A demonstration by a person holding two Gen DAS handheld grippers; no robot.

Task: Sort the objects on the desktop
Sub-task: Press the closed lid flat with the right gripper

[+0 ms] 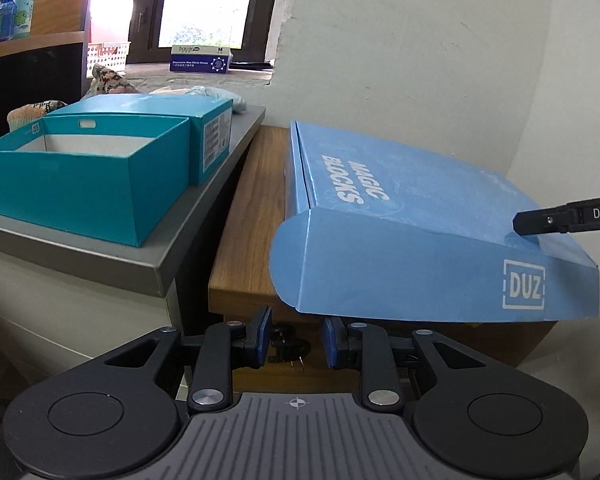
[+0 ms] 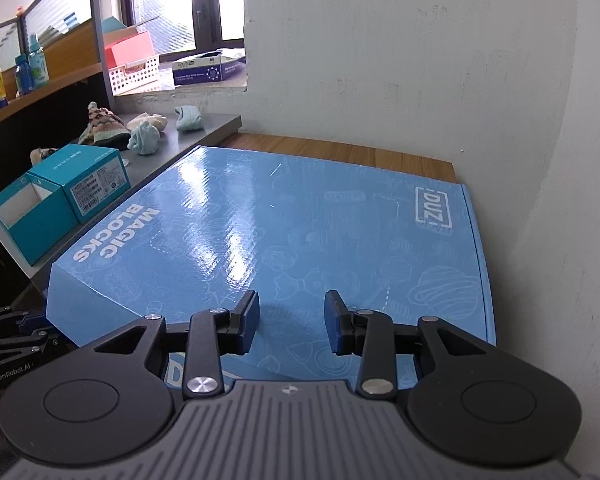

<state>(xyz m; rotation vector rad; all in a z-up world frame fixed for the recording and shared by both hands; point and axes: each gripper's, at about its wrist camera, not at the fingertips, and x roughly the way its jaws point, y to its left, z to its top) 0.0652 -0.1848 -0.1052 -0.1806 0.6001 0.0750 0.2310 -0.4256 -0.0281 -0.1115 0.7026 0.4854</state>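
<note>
A large flat blue "MAGIC BLOCKS" box (image 1: 412,232) lies on a low wooden table (image 1: 248,220) against the white wall; it also fills the right wrist view (image 2: 300,220). My left gripper (image 1: 296,340) is open and empty, below and in front of the box's near front flap. My right gripper (image 2: 292,320) is open and empty, its fingers over the box lid near its front edge; one of its fingertips (image 1: 540,222) touches the lid at the right in the left wrist view. My left gripper shows at the left edge of the right wrist view (image 2: 24,334).
A grey cabinet top (image 1: 204,216) to the left holds an open teal box (image 1: 80,184), a closed teal box (image 1: 196,136) and several socks (image 2: 144,138). A glove box (image 1: 201,59) and white basket (image 2: 134,74) sit on the window sill. Bottles (image 1: 14,8) stand on a shelf.
</note>
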